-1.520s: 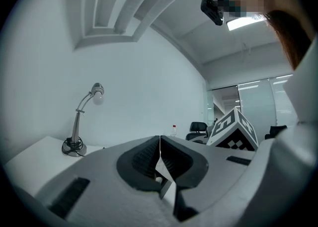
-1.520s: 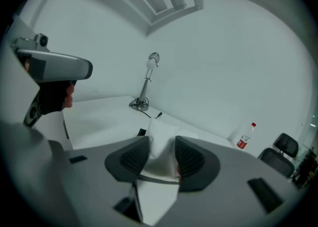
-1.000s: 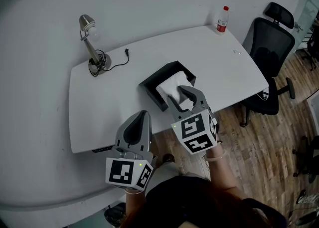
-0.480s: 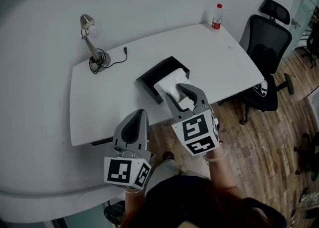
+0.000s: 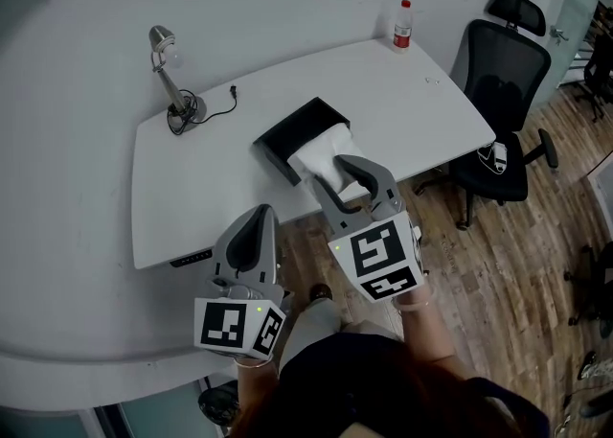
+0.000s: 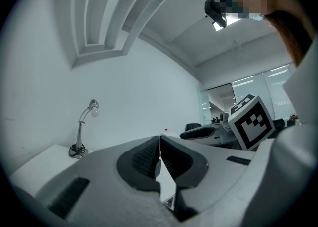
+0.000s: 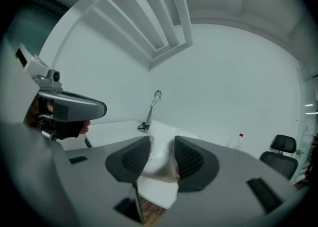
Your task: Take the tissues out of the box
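The right claw (image 5: 350, 175) is closed on a wad of white tissue (image 7: 158, 164). In the right gripper view its ribbed dark pads press into the wad from both sides, w/ a loose flap hanging below. The left claw (image 5: 259, 220) has its jaws together w/ nothing between them, and sits lower & to the left, not touching the box. The tissue box (image 5: 283, 139) sits on the bench (image 5: 206, 187) near its front edge. From the head view the sheet seems to run from the box opening up into the right claw, so it's prob. not yet free.

Step in hand, by judgement: drawing the tissue out. This is best done w/ a steady pull up & away along the line of the opening, not sideways. Thin paper tears if snatched, & a light box may lift or slide w/ it. The idle left claw could pin the box rim if the box starts to drag. The grip needs to be firm, since the paper is soft & compresses, so it can slip out.

Materials:
- **Box:** black, rectangular, hard-edged, matte, open on top.
- **Tissue:** soft & crumpled, w/ folds.
- **Bench top:** white & smooth, w/ rounded corners.
- **Claws:** grey moulded plastic shells; pads dark & ridged.
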A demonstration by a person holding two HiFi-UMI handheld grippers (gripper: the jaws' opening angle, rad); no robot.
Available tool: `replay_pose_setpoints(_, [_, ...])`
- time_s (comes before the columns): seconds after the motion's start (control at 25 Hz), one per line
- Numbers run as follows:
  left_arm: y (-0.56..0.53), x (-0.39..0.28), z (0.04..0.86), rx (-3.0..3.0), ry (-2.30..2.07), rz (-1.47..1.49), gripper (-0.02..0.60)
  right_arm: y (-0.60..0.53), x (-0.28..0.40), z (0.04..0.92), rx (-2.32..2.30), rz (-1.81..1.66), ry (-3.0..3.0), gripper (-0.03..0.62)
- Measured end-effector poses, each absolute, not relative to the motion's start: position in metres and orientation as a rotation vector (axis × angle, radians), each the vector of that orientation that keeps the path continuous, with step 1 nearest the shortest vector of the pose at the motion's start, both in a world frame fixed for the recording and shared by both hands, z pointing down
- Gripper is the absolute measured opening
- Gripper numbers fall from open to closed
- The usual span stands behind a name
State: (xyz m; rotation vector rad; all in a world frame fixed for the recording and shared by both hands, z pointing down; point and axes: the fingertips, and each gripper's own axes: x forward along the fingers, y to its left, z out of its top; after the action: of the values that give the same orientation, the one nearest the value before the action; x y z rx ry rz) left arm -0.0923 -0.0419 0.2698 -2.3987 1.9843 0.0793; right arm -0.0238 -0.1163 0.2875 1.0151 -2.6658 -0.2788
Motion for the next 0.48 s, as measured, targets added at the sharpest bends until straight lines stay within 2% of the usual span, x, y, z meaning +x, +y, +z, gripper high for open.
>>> replay_pose_setpoints(0.48, [-0.013, -0.066, 0.265, -2.393, 1.958, 0.074, 0.026, -0.076, 0.008, 0.272, 1.045, -0.303, -2.719, 0.163])
